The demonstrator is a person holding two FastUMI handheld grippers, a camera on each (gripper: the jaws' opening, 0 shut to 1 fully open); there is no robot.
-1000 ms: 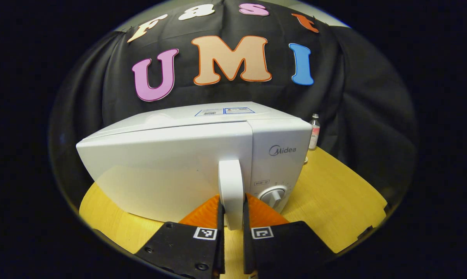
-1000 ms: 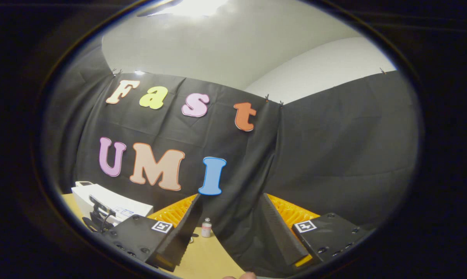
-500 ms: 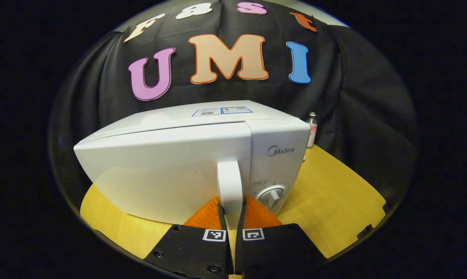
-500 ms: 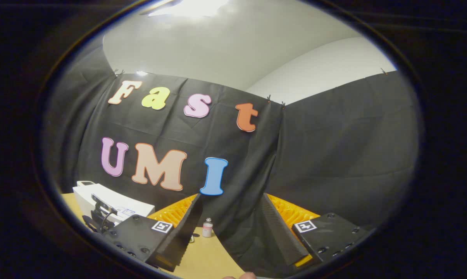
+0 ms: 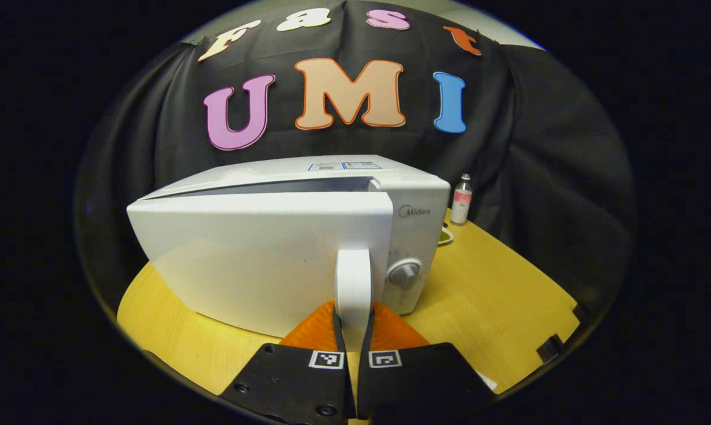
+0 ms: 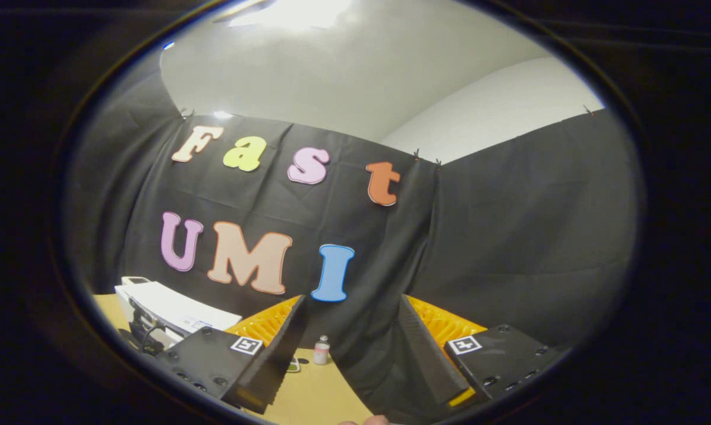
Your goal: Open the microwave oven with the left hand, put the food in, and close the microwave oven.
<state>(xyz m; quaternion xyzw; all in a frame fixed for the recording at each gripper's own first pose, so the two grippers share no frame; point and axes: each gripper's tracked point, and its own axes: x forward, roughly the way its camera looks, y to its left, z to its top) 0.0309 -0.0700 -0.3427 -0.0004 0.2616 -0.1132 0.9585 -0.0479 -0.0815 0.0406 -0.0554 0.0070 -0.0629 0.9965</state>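
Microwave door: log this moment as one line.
door: ajar | handle: clamped by left hand-held gripper | right hand-held gripper: open, empty | food: unseen

Small bottle [image 5: 461,199] upright on wooden table [image 5: 497,295], near black cloth wall [image 6: 508,236].

Black cloth wall [image 6: 508,236] behind a yellow wooden table [image 5: 497,295], pale ceiling [image 6: 343,71] brightly lit overhead.

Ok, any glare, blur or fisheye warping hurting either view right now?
Left gripper view: sharp, evenly lit; the microwave door bows from fisheye, soft sheen low on it. Right gripper view: bright ceiling light flares at the top, small bottle tiny but legible.
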